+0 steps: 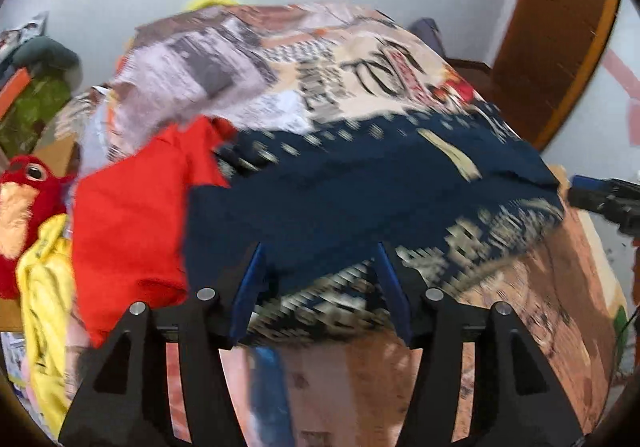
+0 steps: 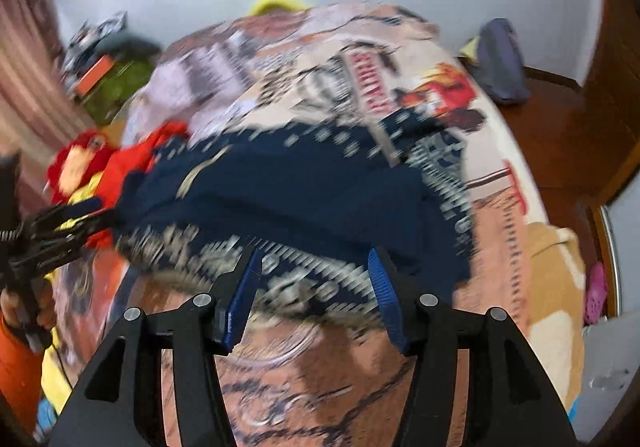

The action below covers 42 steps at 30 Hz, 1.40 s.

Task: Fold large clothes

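A large navy garment with a pale patterned border [image 1: 360,191] lies spread on the bed; it also shows in the right wrist view [image 2: 304,191]. A red garment [image 1: 132,219] lies at its left side. My left gripper [image 1: 320,259] is open and empty, its blue pads just over the navy garment's near edge. My right gripper [image 2: 314,267] is open and empty over the patterned border near the front. The right gripper shows at the right edge of the left wrist view [image 1: 604,199], and the left gripper at the left of the right wrist view [image 2: 60,223]. Both views are blurred.
The bed has a printed cover [image 1: 344,59]. A red plush toy [image 1: 20,203] and yellow cloth [image 1: 44,287] lie at the left. A grey-blue cloth [image 2: 500,59] sits at the far right corner. A wooden door [image 1: 556,31] stands at the right.
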Each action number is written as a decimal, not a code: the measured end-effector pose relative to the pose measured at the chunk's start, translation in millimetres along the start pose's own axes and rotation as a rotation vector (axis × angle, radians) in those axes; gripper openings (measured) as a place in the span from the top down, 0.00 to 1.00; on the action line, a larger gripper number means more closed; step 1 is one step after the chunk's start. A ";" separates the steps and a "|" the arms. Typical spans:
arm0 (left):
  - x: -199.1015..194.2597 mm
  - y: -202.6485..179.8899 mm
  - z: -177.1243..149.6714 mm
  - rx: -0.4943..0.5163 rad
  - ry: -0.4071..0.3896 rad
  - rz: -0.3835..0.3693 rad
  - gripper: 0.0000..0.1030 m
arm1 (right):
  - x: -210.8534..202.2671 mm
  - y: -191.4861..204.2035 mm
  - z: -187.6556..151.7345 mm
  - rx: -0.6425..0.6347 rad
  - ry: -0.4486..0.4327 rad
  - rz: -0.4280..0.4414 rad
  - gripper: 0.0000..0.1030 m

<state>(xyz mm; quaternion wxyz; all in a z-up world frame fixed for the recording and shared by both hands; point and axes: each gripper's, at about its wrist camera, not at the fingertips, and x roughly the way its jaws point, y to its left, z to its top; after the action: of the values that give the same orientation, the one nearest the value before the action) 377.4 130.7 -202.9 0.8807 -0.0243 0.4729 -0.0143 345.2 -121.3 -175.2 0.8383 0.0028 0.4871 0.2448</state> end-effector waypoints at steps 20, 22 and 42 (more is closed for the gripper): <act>95.3 40.1 140.3 -0.077 0.061 0.096 0.43 | 80.9 -2.2 110.8 0.068 -0.029 -0.246 0.50; 73.6 45.8 157.8 -0.102 -0.028 0.126 0.43 | 66.2 -8.1 120.8 0.128 -0.103 -0.257 0.49; 76.8 -33.2 28.3 0.080 0.046 0.010 0.39 | 76.5 41.9 22.7 -0.002 -0.051 -0.143 0.32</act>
<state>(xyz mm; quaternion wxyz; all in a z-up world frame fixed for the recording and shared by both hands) 443.3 94.6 -249.3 0.8700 0.0138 0.4920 -0.0294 377.7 -47.6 -215.6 0.8657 -0.0268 0.4644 0.1849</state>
